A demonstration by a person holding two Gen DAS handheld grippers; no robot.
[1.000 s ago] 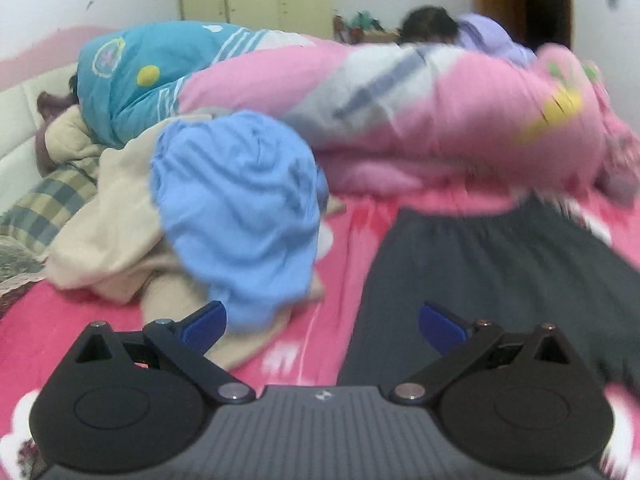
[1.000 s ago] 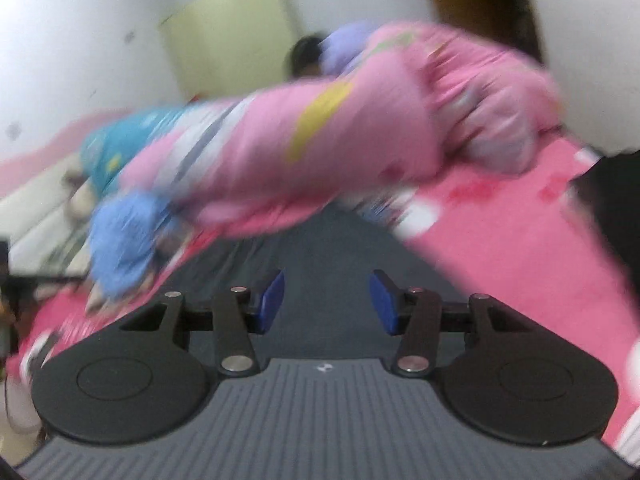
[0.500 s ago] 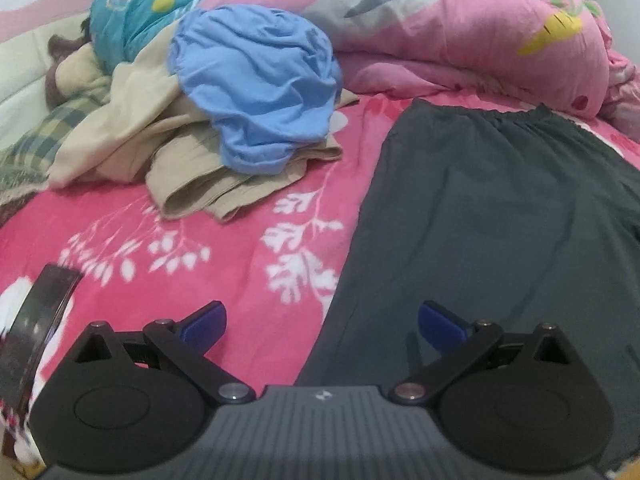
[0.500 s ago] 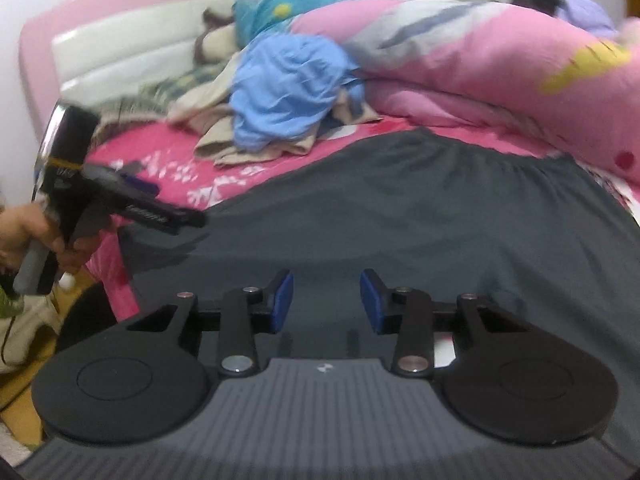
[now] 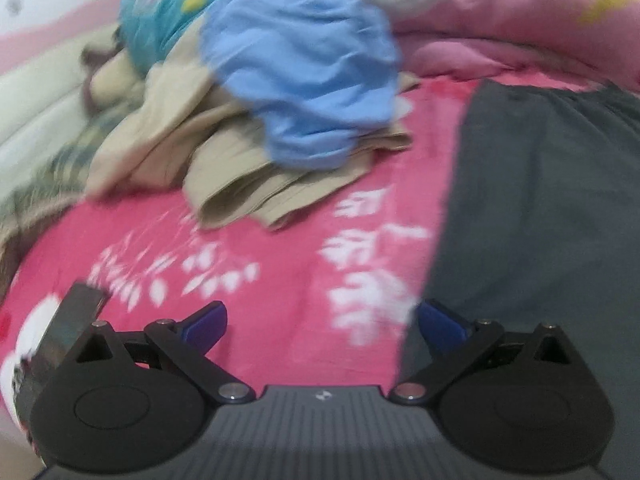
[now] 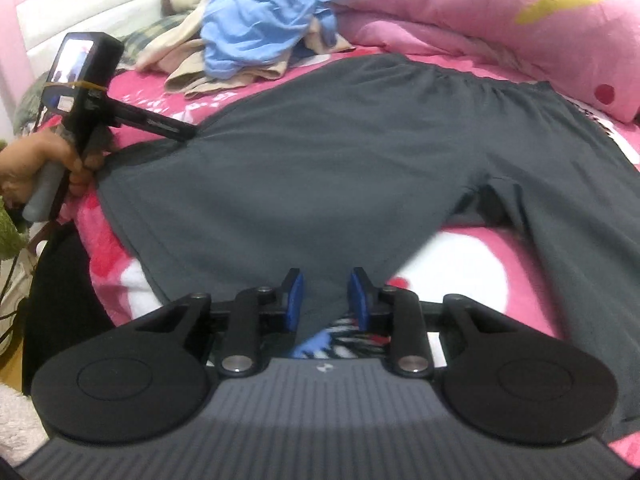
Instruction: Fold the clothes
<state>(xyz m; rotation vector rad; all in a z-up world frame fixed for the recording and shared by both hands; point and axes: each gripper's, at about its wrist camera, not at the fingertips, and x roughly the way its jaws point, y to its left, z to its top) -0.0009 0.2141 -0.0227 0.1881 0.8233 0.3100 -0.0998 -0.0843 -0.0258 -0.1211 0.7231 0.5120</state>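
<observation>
Dark grey shorts [image 6: 340, 152] lie spread flat on a pink floral bedsheet [image 5: 248, 280], beside a heap of blue and beige clothes [image 5: 304, 76]. The left gripper [image 5: 320, 322] hovers spread wide at the shorts' side edge; the right gripper [image 6: 325, 300], fingers narrowly parted, straddles the hem of one leg

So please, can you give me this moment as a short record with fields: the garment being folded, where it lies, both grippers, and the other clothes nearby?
garment: dark grey shorts, spread flat
surface: pink floral bedsheet
left gripper: open, at the left side edge of the shorts
right gripper: open, hem of a shorts leg between its fingers
nearby pile: blue garment on top of beige clothes
behind: pink duvet
</observation>
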